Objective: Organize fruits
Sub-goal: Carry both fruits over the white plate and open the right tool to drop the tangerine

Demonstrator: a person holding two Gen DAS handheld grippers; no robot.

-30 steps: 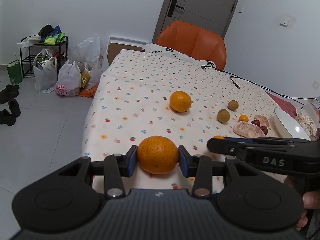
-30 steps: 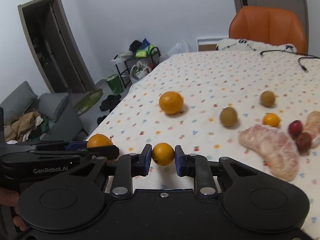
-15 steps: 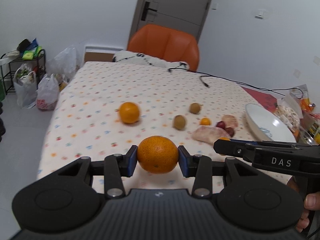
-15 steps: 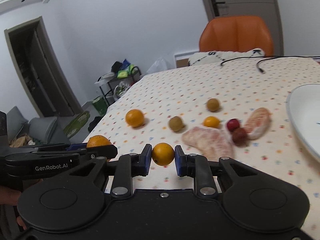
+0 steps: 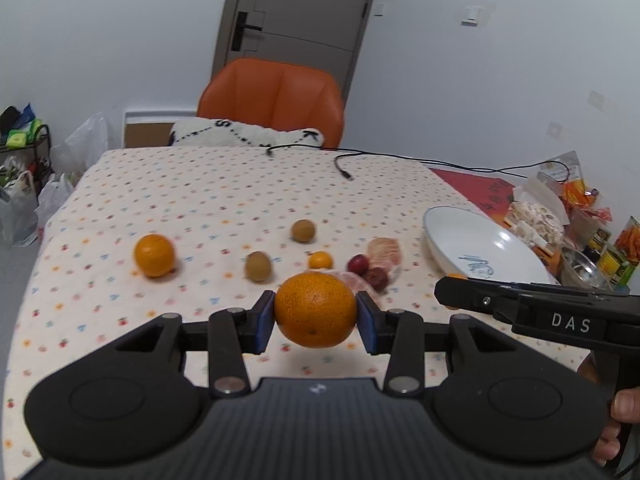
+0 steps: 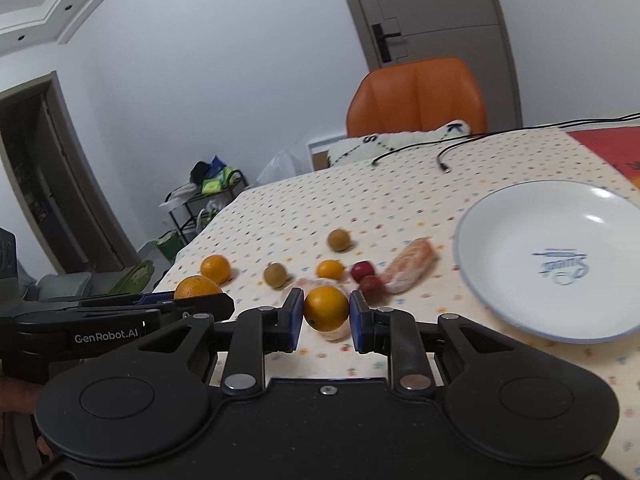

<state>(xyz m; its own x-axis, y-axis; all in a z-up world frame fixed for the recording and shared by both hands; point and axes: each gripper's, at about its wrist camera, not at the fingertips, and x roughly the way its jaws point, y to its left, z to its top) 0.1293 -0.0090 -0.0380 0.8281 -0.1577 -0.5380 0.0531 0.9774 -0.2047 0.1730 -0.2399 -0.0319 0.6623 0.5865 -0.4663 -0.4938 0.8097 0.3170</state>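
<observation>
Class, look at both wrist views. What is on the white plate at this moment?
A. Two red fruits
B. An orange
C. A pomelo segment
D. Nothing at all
D: the white plate shows only its bare surface and printed logo, while the large orange sits in the left hand-held gripper and the small orange in the right hand-held gripper.
</observation>
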